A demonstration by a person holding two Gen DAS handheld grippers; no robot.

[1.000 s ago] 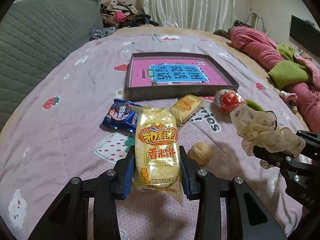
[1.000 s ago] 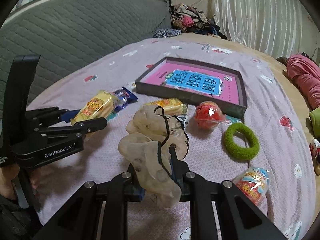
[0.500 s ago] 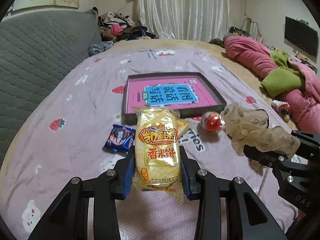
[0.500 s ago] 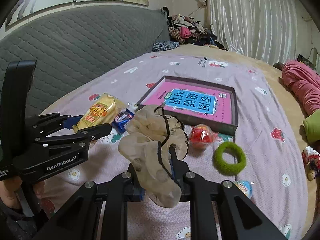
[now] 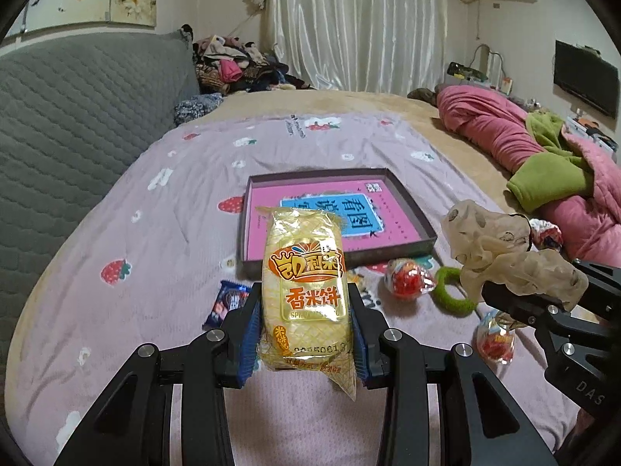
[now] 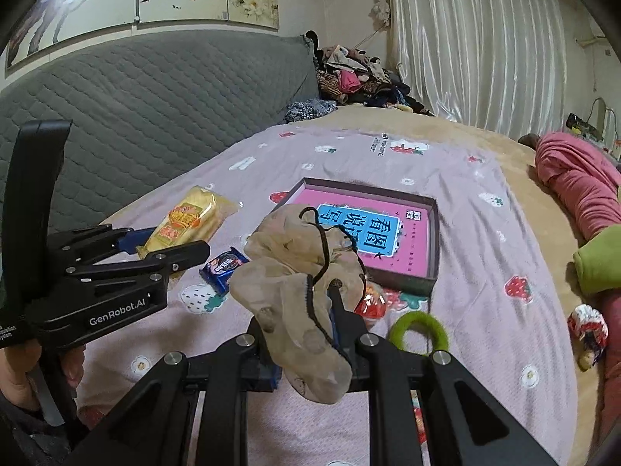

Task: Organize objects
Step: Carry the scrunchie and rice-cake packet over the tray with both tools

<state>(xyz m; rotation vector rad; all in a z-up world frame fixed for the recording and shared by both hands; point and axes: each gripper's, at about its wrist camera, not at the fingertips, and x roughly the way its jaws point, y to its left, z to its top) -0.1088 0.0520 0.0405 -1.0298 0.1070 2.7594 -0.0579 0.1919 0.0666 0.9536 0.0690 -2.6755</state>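
Bed [image 5: 155,233] with strawberry sheet: both grippers have risen since a second ago. Left gripper [image 5: 306,326] fingers pinch rice cracker pack [image 5: 304,291], right gripper [image 6: 306,334] fingers pinch beige scrunchie [image 6: 299,283]; likely headed for box [image 5: 411,213] mid-bed.

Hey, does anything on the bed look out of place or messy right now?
Nothing spilled or damaged. The blue cookie packet, red candy and green ring lie loose on the bedspread outside the box, which holds only a pink book.
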